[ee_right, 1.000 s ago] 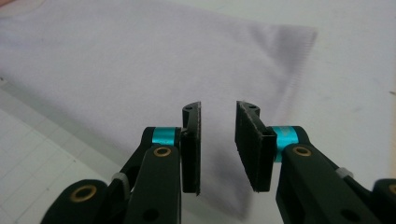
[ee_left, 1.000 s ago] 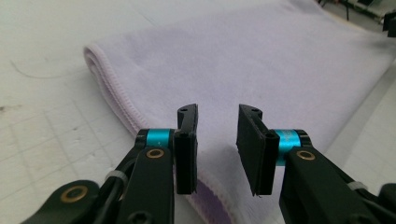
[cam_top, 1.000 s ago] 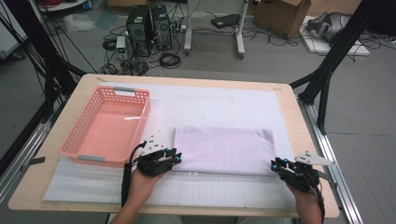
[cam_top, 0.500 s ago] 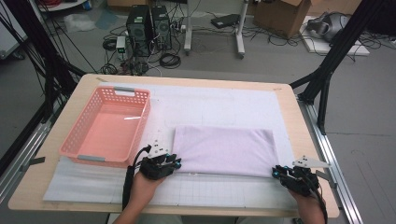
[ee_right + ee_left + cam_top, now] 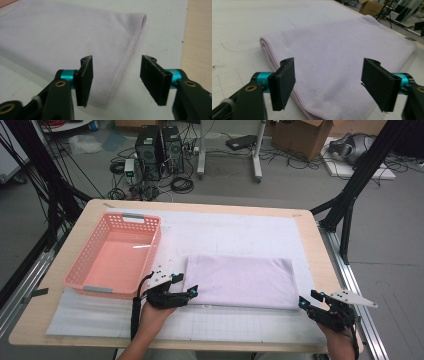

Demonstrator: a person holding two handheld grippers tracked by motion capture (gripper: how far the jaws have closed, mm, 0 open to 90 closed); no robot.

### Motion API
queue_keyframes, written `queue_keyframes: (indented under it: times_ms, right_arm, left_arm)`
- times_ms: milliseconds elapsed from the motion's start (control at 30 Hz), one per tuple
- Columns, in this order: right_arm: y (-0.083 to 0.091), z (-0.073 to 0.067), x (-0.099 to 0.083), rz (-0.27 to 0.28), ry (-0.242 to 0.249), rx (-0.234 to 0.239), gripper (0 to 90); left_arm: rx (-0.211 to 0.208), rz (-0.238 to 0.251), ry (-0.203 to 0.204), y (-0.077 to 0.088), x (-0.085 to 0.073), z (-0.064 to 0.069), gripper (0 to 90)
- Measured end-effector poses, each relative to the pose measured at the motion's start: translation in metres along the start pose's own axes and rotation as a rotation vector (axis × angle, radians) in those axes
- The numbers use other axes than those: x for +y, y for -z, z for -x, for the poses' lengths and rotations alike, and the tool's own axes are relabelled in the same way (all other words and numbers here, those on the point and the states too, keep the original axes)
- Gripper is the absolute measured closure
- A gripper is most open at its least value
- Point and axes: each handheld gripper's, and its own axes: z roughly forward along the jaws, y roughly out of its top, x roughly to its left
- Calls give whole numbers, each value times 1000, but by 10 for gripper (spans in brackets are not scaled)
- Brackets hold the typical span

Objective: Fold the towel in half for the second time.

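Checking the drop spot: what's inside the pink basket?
The pink basket looks empty in the high view: bare pink floor with a glare streak. Its near wall hides the floor strip just behind it.

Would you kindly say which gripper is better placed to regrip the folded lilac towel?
Probably left: the left gripper is open at the folded lilac towel's corner, while the right gripper sits just off its edge.

The lilac towel (image 5: 332, 57) is soft, matt terry cloth with a stitched hem. The pink basket (image 5: 112, 255) is glossy latticed plastic. The table (image 5: 320, 245) edge looks like pale wood.
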Motion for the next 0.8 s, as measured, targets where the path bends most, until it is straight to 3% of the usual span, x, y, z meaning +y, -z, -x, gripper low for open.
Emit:
queue_keyframes:
  times_ms: [67, 233, 800]
  right_arm:
    - [1, 0, 0, 3, -1, -4, 351]
    - [-3, -2, 2, 8, 7, -1, 277]
    - [-9, -3, 4, -4, 23, 2, 268]
  left_arm:
    - [-4, 3, 2, 0, 0, 0, 197]
    - [-11, 3, 8, 1, -1, -2, 207]
    - [-8, -26, -7, -1, -2, 0, 222]
